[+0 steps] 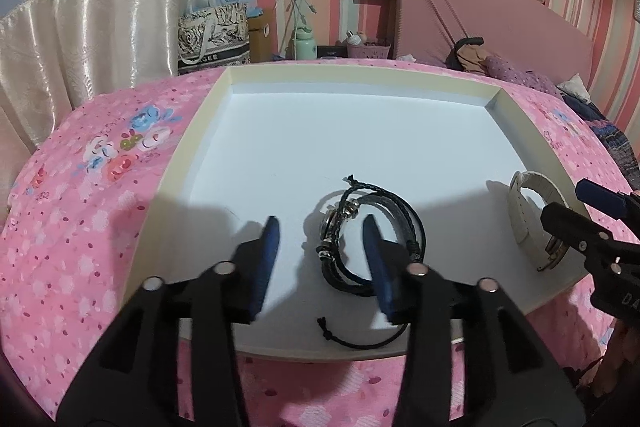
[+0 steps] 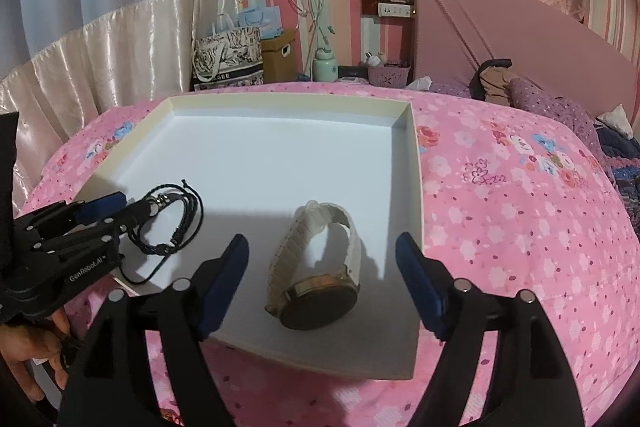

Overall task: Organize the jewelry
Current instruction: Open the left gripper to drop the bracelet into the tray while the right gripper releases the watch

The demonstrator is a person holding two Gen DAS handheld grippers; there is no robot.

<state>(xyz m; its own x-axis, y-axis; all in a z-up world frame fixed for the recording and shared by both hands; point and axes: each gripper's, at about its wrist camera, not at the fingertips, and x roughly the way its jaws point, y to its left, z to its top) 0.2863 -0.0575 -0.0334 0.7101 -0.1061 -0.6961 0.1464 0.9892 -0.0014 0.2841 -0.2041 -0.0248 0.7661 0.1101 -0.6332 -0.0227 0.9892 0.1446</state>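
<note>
Both your tongs apart: L tongs (image 1: 322,259) w/ bracelet (image 1: 370,233) between, R tongs (image 2: 322,279) round watch (image 2: 318,269), in tray (image 2: 414,187).

Both wrist views look forward and down, close over the white tray (image 1: 192,147) on the bed (image 2: 520,227) — sharing tray (each glimpses the other hand-held gripper) and back wall.

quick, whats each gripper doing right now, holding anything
Left gripper: open, holding nothing; the black bracelet lies in the tray by its fingers.
Right gripper: open, holding nothing; the white watch lies between its fingers, untouched.
</note>
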